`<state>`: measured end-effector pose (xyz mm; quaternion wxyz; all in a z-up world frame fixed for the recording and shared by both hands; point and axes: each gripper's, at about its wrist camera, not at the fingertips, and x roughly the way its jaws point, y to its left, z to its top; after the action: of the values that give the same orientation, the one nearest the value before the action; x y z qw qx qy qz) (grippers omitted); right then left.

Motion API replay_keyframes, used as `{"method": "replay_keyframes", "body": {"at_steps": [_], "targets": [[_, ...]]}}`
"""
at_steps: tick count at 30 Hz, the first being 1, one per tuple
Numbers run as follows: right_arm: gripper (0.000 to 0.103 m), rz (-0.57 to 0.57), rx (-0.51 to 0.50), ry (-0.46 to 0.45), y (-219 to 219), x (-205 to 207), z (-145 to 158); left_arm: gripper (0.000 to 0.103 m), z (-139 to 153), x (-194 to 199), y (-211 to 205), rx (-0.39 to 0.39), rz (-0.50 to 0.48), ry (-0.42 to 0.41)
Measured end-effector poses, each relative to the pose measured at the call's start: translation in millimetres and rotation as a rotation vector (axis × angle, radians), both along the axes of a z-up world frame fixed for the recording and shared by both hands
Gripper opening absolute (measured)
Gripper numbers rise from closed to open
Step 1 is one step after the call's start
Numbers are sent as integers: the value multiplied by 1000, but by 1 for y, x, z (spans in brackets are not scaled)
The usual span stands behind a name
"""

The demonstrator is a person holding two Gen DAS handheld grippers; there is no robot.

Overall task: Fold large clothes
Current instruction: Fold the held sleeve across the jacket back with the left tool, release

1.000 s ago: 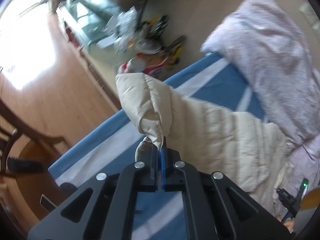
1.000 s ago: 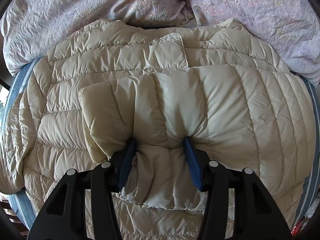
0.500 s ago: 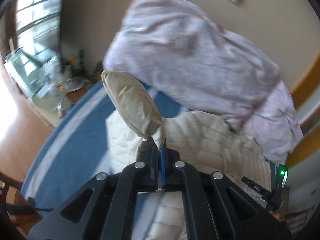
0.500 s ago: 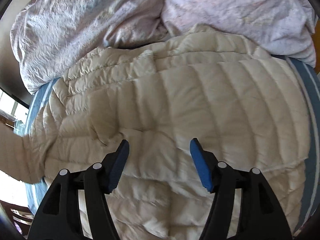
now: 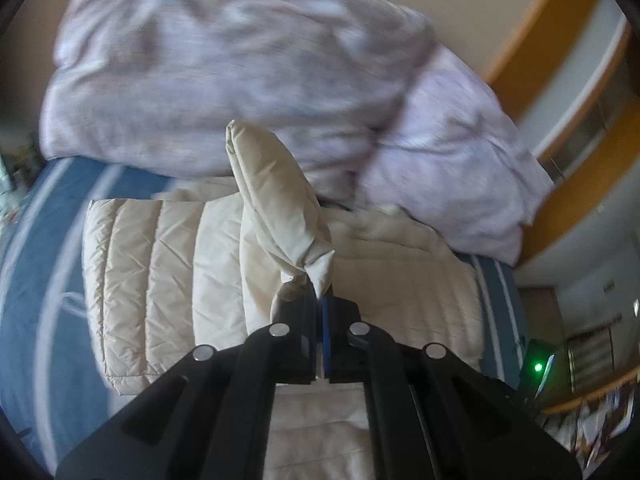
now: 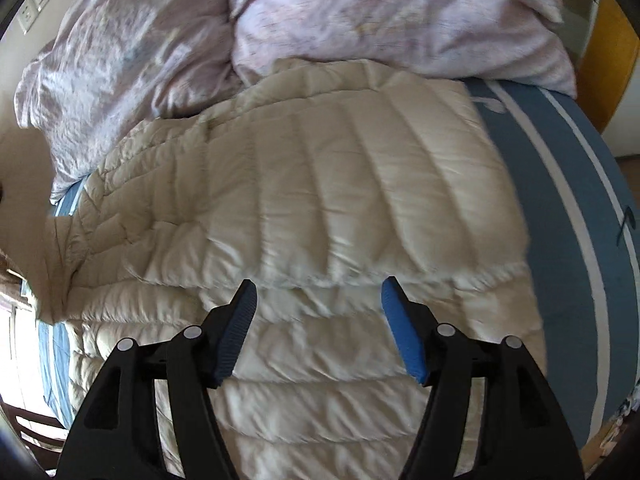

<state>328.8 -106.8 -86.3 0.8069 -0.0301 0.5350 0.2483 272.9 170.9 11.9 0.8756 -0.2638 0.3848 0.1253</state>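
Observation:
A cream quilted down jacket (image 6: 304,200) lies spread on the blue striped bed (image 6: 560,208). In the left wrist view the jacket's body (image 5: 160,272) lies flat below. My left gripper (image 5: 320,300) is shut on the end of the jacket's sleeve (image 5: 276,200), which stands lifted above the body. My right gripper (image 6: 316,292) hovers over the folded jacket. Its jaws are opening, with nothing between them. The blue pads (image 6: 396,320) are clear of the fabric.
A crumpled lilac duvet (image 5: 224,80) and pillow (image 6: 400,12) lie along the bed's far side, against the jacket's top edge. Orange wooden trim (image 5: 560,60) is at the right. A device with a green light (image 5: 538,368) shows at the lower right. Bare blue sheet (image 5: 36,260) lies left of the jacket.
My left gripper has swung the sleeve from the bed's floor-side edge to above the jacket's body. My right gripper let go of the folded sleeve and moved right with its jaws wider.

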Motion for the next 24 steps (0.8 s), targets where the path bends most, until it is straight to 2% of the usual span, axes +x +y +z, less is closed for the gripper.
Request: {"method": "replay_keyframes", "body": {"at_steps": [8, 13, 16, 17, 19, 21, 24], "targets": [[68, -87, 4, 46, -49, -3, -14, 2, -27, 59, -67, -8, -127, 51], [68, -115, 5, 52, -65, 2, -13, 2, -48, 80, -84, -26, -156, 94], [68, -112, 7, 50, -65, 2, -10, 4, -57, 83, -83, -66, -159, 113], [68, -107, 9, 47, -65, 2, -9, 7, -57, 83, -82, -80, -158, 113], [68, -93, 11, 39, -60, 3, -5, 20, -58, 81, -76, -124, -155, 102], [68, -77, 19, 30, -54, 3, -2, 42, -55, 76, -68, -155, -148, 81], [68, -44, 39, 24, -36, 6, 4, 49, -48, 69, -57, -159, -138, 62]]}}
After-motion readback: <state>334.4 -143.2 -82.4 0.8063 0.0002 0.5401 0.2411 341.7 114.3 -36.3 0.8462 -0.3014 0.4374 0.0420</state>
